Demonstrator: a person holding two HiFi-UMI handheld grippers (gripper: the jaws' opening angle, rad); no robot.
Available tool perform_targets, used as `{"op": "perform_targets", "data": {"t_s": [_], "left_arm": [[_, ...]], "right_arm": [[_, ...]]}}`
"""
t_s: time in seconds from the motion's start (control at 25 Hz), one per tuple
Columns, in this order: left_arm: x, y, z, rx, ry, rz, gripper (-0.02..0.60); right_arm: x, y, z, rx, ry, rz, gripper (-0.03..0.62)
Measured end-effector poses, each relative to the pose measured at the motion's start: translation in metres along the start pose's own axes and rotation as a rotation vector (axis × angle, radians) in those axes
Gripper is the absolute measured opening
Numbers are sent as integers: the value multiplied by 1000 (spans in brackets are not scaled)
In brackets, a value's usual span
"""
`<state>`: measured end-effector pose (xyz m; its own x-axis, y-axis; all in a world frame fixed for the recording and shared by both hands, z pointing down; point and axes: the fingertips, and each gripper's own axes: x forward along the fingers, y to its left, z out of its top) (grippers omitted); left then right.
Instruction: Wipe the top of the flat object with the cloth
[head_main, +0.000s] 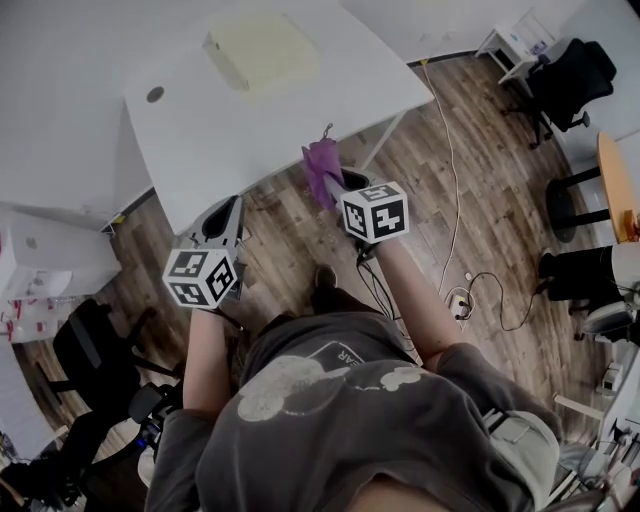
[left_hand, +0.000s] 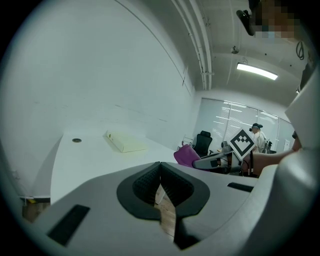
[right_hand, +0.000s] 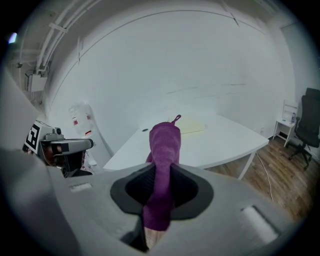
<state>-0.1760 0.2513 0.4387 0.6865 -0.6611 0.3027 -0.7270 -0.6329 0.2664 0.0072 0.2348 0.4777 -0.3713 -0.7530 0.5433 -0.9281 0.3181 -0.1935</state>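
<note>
Short of the white table (head_main: 330, 95), over the wood floor (head_main: 420, 200): two hand-held grippers, neither yet above the tabletop.

Item 1. Right gripper (right_hand: 162, 172): jaws clamped on the purple cloth (right_hand: 165, 145). The cloth stands up beyond the pads in a loose roll, with a hanging loop at its tip and a short tail below the pads.

Item 2. Left gripper (left_hand: 160, 172): jaws closed pad to pad, nothing between them. It is held off the table's near edge.

Item 3. Flat object (head_main: 262, 50): a pale yellow, rectangular, low slab. It lies flat toward the table's far side, well apart from a small round grommet (head_main: 155, 94). Its top is bare, and no dirt can be made out.

Step in hand: approach. The cloth is secured and wiping has not begun.

Next move, as judged: carry the cloth across the table's near edge to the far side. Lower it until the free end lies on the slab's top, then sweep. The bunched roll offers little contact, so it likely needs tilting to flatten. The slab looks light and may slide, and the idle gripper could steady it.
</note>
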Motion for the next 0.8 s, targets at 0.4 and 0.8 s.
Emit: {"op": "perform_targets", "data": {"t_s": [0.4, 0.8], "left_arm": [[-43, -5, -18, -10, -9, -19, -3], [-79, -9, -35, -5, 1, -35, -3]], "right_arm": [[-27, 46, -26, 5, -8, -18, 72], [-41, 81, -44, -2, -13, -14, 72]]}}
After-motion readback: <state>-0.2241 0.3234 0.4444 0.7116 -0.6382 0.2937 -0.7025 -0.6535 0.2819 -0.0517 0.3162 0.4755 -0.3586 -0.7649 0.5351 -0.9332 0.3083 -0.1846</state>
